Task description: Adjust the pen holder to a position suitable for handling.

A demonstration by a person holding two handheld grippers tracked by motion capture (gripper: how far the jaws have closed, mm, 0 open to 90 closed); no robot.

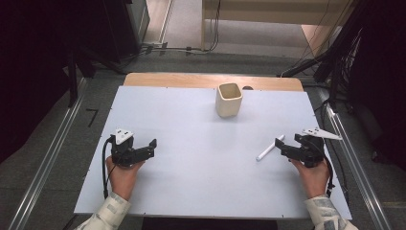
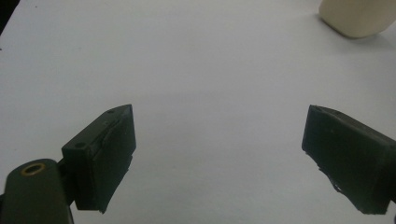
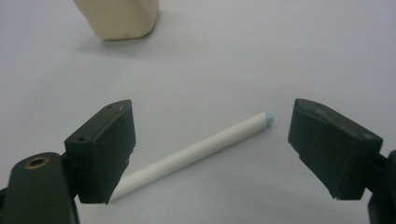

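We see one container on the white rectangular table board: a cream-coloured, square-mouthed cup with rounded corners. It stands upright near the far edge of the board, a little right of that edge's middle. From the high view we look partly into its mouth, and the part of the inside that we can see holds nothing; the bottom we cannot make out. In the left gripper view its base shows at the top right, and in the right gripper view its lower part shows at the top left.

The thing nearest our work is a slim white cylindrical stick with a small pale bluish tip. It lies flat on the board near the right edge, about halfway between the near and far edges, slanting from lower left to upper right. It is plain and smooth, and well apart from the cup. In the right gripper view the stick lies on the board beyond and between the two black jaws, its bluish tip towards the right one; no pad presses on it.

Our right gripper is just beside the stick with its jaws spread wide and holding nothing. Our left gripper is near the left edge, jaws likewise wide apart over bare board.
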